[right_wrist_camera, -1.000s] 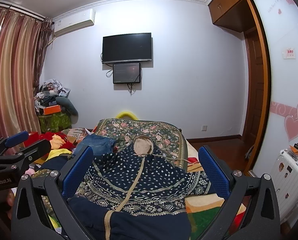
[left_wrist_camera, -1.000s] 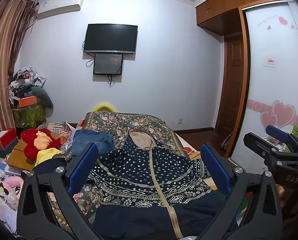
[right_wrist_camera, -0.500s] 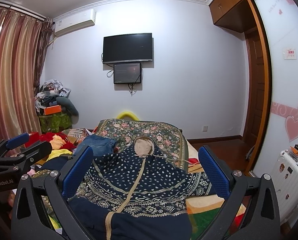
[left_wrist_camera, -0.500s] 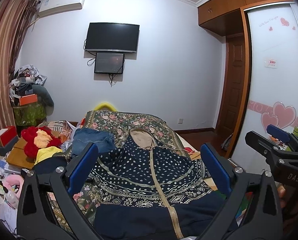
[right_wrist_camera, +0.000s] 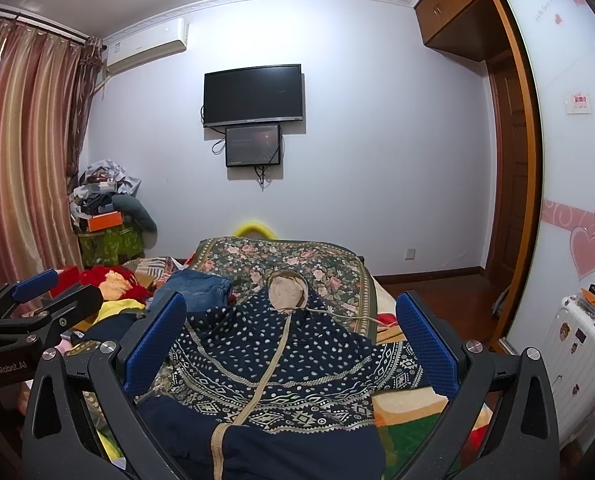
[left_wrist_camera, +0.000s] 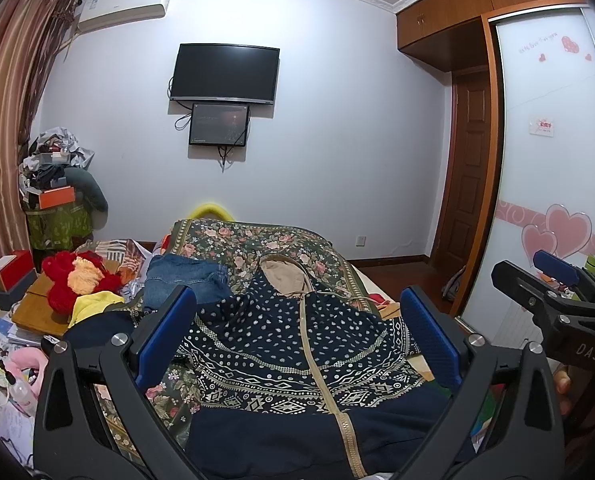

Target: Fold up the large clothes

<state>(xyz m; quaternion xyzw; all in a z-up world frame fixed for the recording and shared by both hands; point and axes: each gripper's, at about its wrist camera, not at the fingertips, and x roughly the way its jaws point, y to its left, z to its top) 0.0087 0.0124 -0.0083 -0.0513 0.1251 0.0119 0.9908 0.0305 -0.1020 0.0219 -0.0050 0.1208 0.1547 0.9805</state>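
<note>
With the left gripper (left_wrist_camera: 297, 336) and right gripper (right_wrist_camera: 291, 334) both spread wide and holding nothing above the hoodie (left_wrist_camera: 297, 344) lying ahead on the bed (left_wrist_camera: 257, 236), closing carelessly could snag the blanket beneath.

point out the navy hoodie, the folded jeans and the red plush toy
navy hoodie (left_wrist_camera: 297, 344), left wrist view, on the dotted chest panel left of the zip
folded jeans (left_wrist_camera: 185, 276), left wrist view, on the middle of the denim
red plush toy (left_wrist_camera: 63, 280), left wrist view, on its red fur
</note>
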